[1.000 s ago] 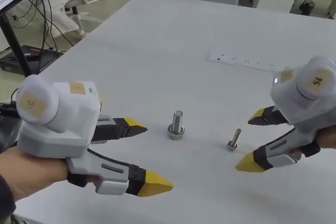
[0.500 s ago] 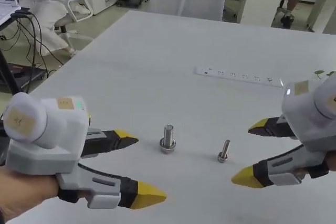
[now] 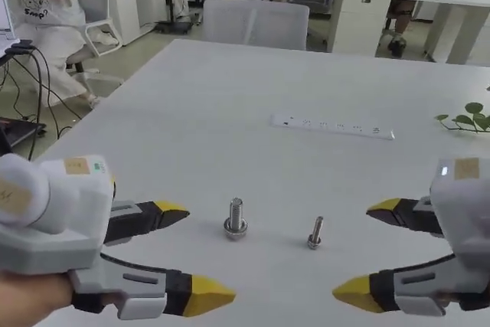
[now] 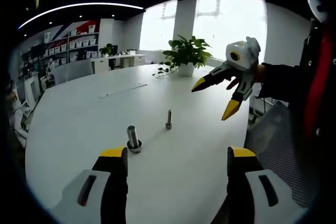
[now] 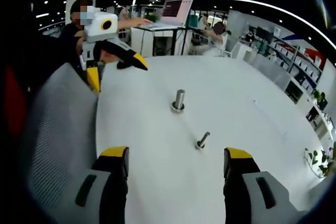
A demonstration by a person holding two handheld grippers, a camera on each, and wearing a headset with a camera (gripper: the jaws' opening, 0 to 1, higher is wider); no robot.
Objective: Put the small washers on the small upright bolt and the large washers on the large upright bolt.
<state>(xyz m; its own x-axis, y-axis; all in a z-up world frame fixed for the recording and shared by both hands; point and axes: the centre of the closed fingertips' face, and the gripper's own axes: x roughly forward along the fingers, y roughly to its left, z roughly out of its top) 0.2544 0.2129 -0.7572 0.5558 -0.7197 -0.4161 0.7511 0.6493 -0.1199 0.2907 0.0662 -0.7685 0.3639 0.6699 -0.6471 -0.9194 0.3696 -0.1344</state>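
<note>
Yellow-tipped, black-jawed and white-bodied, the left gripper (image 3: 195, 252) is held low at the left of the head view, above the near part of the broad white table (image 3: 230, 105). Its jaws are spread wide and nothing is held between them. In the left gripper view the same wide gap is seen, with bare tabletop between the two tips.

To the right of this gripper's tips, and apart from them, the large upright bolt (image 3: 236, 218), thick and of silver steel, is stood head down on the table with its thread end up. A wider ring is seen round its foot, but whether that is a washer or the bolt's own flange cannot be told. Near it to the right, not touching, the small upright bolt (image 3: 315, 233), thin and silver, is stood likewise. Farther back, behind both bolts, a long white power strip (image 3: 331, 125) is laid flat on the table.

At the right, the right gripper (image 3: 361, 250), of the same white, black and yellow make, is held with its jaws also wide apart and empty. In the right gripper view the small upright bolt (image 5: 201, 140) is seen ahead of the tips, with the large upright bolt (image 5: 178, 100) beyond it. At the far right edge of the head view a green leafy plant (image 3: 467, 119) is seen
</note>
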